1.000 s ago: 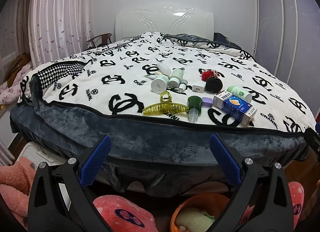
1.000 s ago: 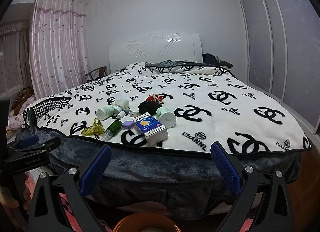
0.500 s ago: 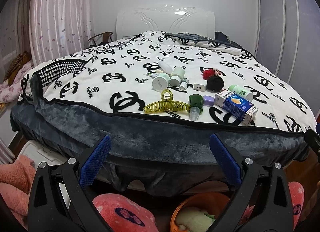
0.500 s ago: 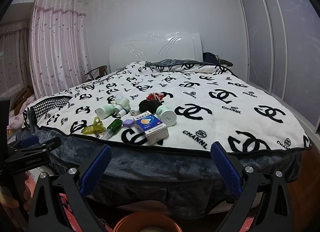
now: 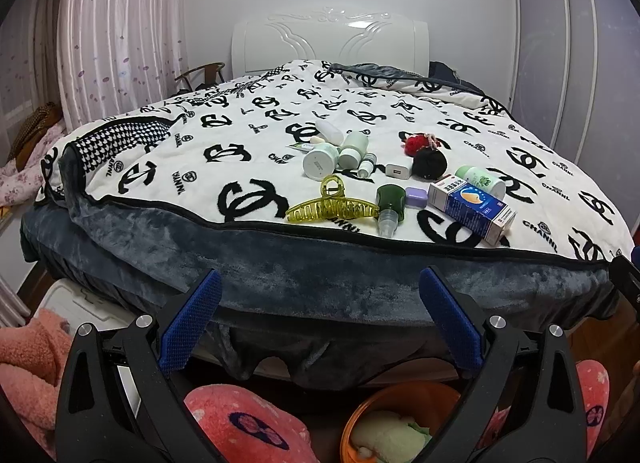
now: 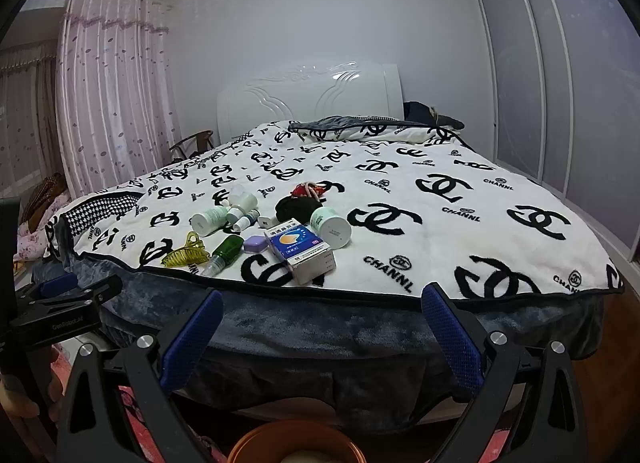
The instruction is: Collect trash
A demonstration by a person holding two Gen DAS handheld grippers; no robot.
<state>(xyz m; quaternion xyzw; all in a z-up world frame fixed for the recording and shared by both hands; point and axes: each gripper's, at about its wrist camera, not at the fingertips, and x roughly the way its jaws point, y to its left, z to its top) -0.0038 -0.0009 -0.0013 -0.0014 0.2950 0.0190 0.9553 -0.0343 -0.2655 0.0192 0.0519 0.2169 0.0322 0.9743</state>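
The trash was basically a little pile of stuff sitting near the foot edge of the bed, on the white blanket [image 5: 192, 167] with the black logos. Closest to the edge was a yellow hair clip [image 5: 332, 208], and just right of it a green bottle [image 5: 389, 205] lying on its side with its clear cap pointing at the edge. Next came a small purple case [image 5: 416, 197], then a blue and white box [image 5: 472, 210] lying flat at an angle. Behind the box a pale green jar [image 5: 480, 180] was tipped over. Further back there were a few white bottles [image 5: 352, 149] bunched together, a white charger [image 5: 398, 171], a black pompom [image 5: 430, 162] and a red one [image 5: 416, 144] touching it.

The left gripper [image 5: 320, 321] was spread wide with nothing between its blue pads, hanging below the mattress edge, well short of the pile. The right gripper [image 6: 322, 337] was the same, wide apart and empty, off to the right of the box [image 6: 302, 249].

Down on the floor was an orange bin [image 5: 400, 403] with something pale already in it, plus pink slippers [image 5: 248, 423] beside it.
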